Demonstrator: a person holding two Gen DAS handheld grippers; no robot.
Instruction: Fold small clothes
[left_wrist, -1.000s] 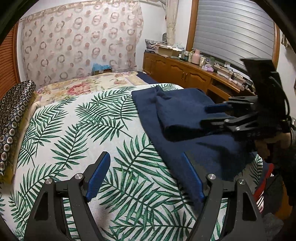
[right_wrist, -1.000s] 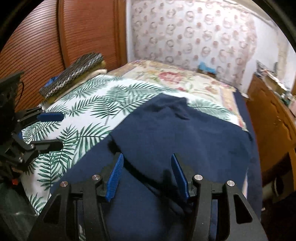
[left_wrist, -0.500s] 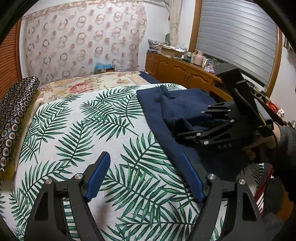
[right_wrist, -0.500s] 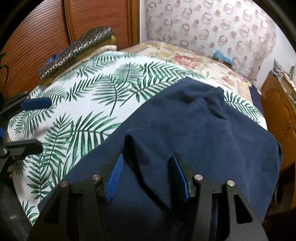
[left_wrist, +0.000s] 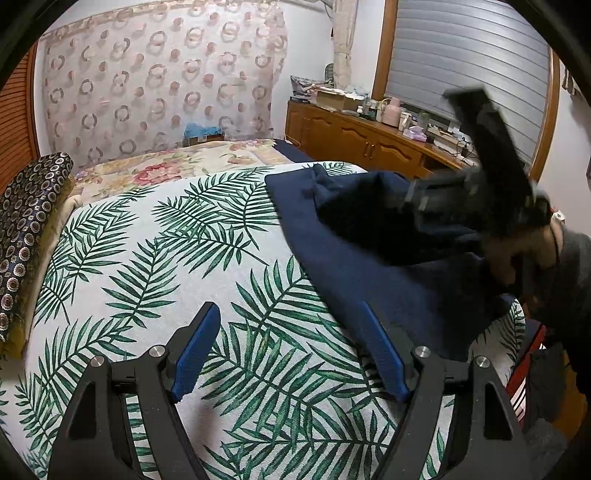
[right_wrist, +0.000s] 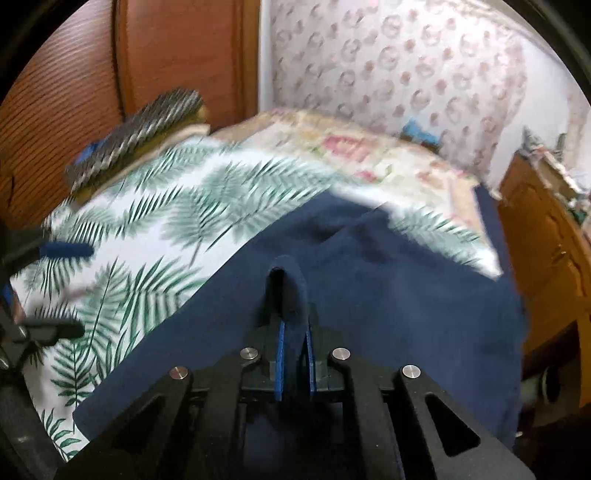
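Right wrist view: the right gripper (right_wrist: 294, 334), its jaws having just closed, pinches a raised fold of the navy garment (right_wrist: 369, 302) between its blue ribbed pads (right_wrist: 279, 363), the soft, fleece-like cloth standing up in a rounded loop past the fingertips. From there the garment spreads flat across the near right part of the bed, over a white bedspread (right_wrist: 155, 229) printed with green palm fronds. In the left wrist view the left gripper (left_wrist: 291, 350) hangs above the bedspread with its jaws wide and nothing between them, its right pad (left_wrist: 384, 354) at the garment's near edge; whether it touches the cloth cannot be told. Beyond, a floral quilt (left_wrist: 166, 170) covers the far end of the bed, and a dark cushion (left_wrist: 26, 221) patterned with small rings lies along the left side. A pale curtain (left_wrist: 159, 85) with ring motifs hangs behind the bed, a slatted wooden door (right_wrist: 74, 74) stands at the left, and a cluttered wooden sideboard (left_wrist: 362, 136) runs under a shuttered window (left_wrist: 469, 62) at the right.
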